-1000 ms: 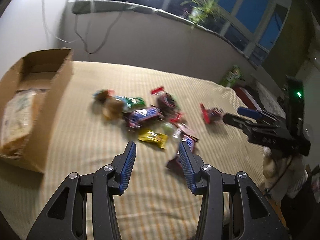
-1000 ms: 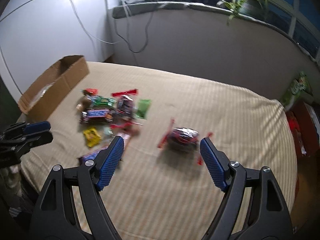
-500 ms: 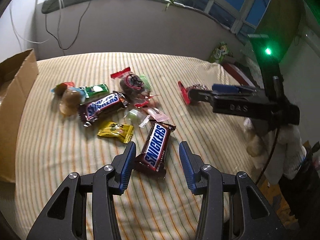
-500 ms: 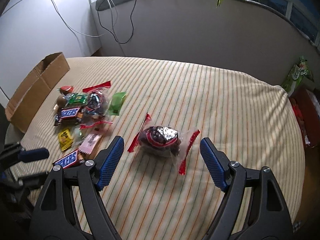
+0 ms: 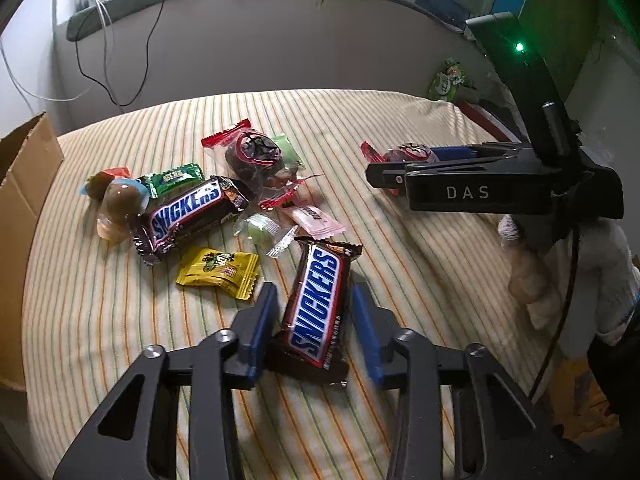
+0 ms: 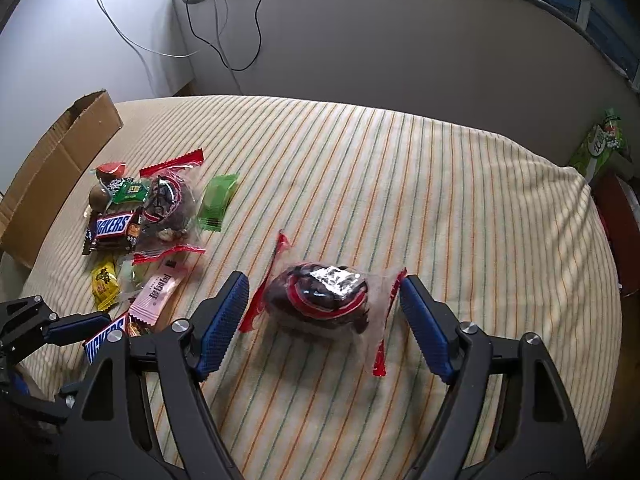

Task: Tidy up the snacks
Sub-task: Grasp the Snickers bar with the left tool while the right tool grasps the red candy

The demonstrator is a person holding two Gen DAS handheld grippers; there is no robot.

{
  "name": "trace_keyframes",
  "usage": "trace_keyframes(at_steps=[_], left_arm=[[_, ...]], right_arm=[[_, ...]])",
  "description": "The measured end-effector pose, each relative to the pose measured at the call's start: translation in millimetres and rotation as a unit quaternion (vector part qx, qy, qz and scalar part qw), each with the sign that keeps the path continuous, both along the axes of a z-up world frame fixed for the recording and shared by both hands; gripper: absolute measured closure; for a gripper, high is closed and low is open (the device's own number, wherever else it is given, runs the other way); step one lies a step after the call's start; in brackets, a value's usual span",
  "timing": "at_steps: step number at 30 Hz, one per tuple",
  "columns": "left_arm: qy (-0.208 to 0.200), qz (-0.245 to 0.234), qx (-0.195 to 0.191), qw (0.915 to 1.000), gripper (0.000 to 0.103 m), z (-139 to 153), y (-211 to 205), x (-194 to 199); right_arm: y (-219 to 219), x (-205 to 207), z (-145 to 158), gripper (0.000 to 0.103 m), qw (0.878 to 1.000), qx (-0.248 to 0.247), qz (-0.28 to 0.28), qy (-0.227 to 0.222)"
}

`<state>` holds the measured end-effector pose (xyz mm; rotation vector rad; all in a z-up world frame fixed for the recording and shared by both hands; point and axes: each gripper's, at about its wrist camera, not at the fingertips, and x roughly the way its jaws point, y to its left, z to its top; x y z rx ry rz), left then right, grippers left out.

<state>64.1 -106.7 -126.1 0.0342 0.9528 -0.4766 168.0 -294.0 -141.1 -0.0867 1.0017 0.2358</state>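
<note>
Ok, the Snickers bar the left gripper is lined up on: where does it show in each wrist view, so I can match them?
Left wrist view: Snickers bar lies low centre, lengthwise between the left gripper fingers, which are open.
Right wrist view: only its end shows at the lower left edge, beside the left gripper's blue finger.
Shared landmark: the yellow candy packet just beside the bar.

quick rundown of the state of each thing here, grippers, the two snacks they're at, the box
left hand-held gripper: open, fingers either side of the near Snickers bar
near Snickers bar: wrapped, flat on the cloth
right hand-held gripper: open, straddling the clear-wrapped pastry
clear-wrapped pastry: sealed, lying on the cloth
cardboard box: open-topped
</note>
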Motion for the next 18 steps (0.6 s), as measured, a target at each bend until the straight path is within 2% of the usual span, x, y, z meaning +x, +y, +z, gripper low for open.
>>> trace_keyframes(at_steps=[3, 8, 18], left_arm=[[-0.001, 0.0, -0.003, 1.0, 0.076, -1.1, -1.4, 1.8], [-0.003, 0.003, -0.008, 1.0, 0.076, -1.7, -0.7, 1.3], [-0.013, 0.006, -0.03, 0.9995, 0.076, 11.8, 16.3, -11.0]], right_arm=[[-1.7, 0.8, -1.6, 0.032, 1.0, 0.002, 0.001, 0.004], [1.9, -0.4, -1.6, 0.043, 1.0, -0.005, 0.006, 0.004], [2.4, -7.5, 8.2, 0.045, 1.0, 0.005, 0.0, -0.004]])
